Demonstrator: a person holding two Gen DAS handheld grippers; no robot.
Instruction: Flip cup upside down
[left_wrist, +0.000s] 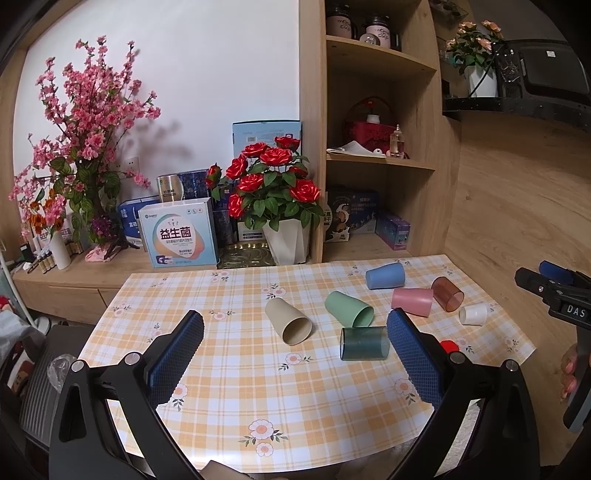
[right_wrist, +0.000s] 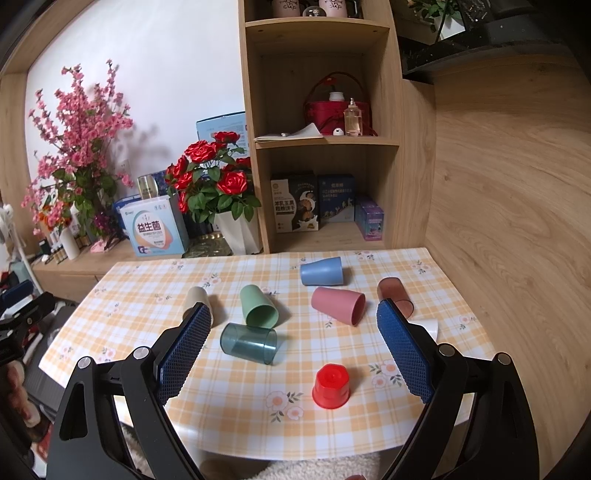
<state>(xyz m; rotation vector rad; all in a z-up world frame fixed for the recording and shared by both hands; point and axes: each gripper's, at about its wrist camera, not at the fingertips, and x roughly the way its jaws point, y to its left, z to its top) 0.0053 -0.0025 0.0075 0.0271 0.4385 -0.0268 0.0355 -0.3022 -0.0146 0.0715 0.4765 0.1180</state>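
Right wrist view: right gripper (right_wrist: 293, 334) wide open, empty, above red cup (right_wrist: 331, 386) already mouth-down at lower centre; other cups lying sideways mid-frame. Left gripper (left_wrist: 295, 341) open too. Risk: round teal cup (right_wrist: 248, 343) rolling away, knocking green cup (right_wrist: 258, 306).

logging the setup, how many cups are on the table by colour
beige cup: 1
green cup: 1
teal clear cup: 1
blue cup: 1
pink cup: 1
brown clear cup: 1
white cup: 1
red cup: 1
total: 8
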